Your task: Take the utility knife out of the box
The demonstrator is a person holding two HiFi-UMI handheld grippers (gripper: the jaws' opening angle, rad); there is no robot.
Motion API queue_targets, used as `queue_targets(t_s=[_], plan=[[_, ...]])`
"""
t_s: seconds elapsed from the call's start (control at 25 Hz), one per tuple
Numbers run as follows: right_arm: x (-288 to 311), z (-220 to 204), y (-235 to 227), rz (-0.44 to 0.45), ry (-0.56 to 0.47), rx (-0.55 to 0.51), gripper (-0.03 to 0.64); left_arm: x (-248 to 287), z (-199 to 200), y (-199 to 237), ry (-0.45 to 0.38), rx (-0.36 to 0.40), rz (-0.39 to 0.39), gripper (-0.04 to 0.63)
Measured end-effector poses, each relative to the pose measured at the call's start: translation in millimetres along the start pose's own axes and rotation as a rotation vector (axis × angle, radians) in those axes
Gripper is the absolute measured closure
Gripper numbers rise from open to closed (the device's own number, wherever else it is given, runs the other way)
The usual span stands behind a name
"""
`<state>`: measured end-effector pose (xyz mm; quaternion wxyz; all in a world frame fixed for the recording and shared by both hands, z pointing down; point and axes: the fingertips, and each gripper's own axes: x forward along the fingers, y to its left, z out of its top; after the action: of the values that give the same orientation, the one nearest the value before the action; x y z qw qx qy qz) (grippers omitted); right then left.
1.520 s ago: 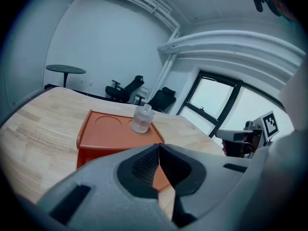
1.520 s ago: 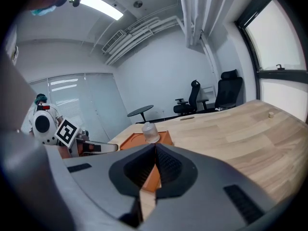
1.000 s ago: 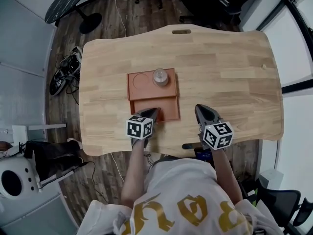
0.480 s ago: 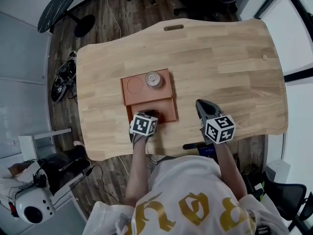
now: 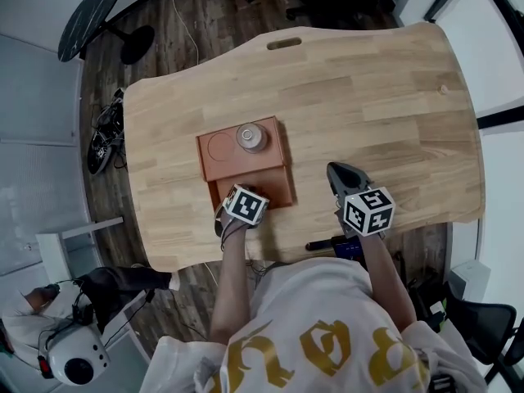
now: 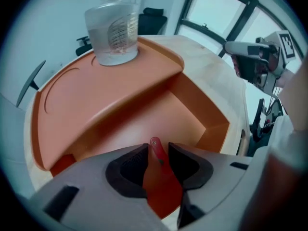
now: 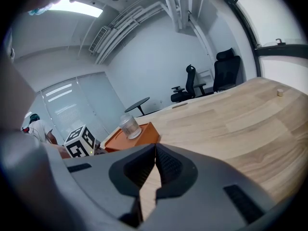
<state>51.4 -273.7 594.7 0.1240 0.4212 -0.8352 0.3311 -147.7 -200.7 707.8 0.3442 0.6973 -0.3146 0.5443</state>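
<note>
An orange box (image 5: 202, 155) lies on the wooden table; its near compartment is deeper than the rest. My left gripper (image 5: 248, 192) points steeply down into that compartment. In the left gripper view its jaws are opening, and the red utility knife (image 6: 161, 177) stands in the gap between the pads (image 6: 132, 160). The knife's rounded end shows just past the left gripper (image 6: 158, 150). My right gripper (image 5: 337, 171) hovers over bare table to the right of the box. In the right gripper view, the right gripper (image 7: 155, 148) is shut with nothing in it.
A clear glass jar (image 5: 251, 137) stands on the box's raised far shelf, next to a round recess (image 5: 219, 145). A black clamp (image 5: 327, 242) sits at the table's near edge. A small knob (image 5: 443, 89) lies far right. Office chairs (image 7: 226, 69) stand beyond the table.
My left gripper has tipped downward and sunk into the box's near compartment. The right gripper has shifted slightly toward the table's near edge.
</note>
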Motion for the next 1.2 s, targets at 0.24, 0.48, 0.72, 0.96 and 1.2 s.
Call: queue_targets(t_s=[0.24,0.48,0.72,0.96,1.2], plan=[[4.4,-2.1,-6.2,-0.006,0.011,0.008,0.606,2.7,-1.2,2.6,-0.022,0.005,0.041,0.49],[11.9,-6.4,9.5,0.027,0.033,-0.003,0.605,0.5,-0.6,7.3,-0.093,-0.011,0.049,0.526],[6.7,-10.3,20.0,0.038,0.04,-0.027,0.605,0.2,-0.2,9.7,-0.106,-0.011,0.049,0.535],[-6.8,-1.2,16.2,-0.001,0.007,-0.037,0.605,-14.1,5.7,11.5,-0.204,-0.015,0.057,0.536],[-17.8,5.2,29.7,-0.021,-0.026,-0.061,0.605,-54.2,25.2,5.8,-0.418,-0.024,0.062,0.537]])
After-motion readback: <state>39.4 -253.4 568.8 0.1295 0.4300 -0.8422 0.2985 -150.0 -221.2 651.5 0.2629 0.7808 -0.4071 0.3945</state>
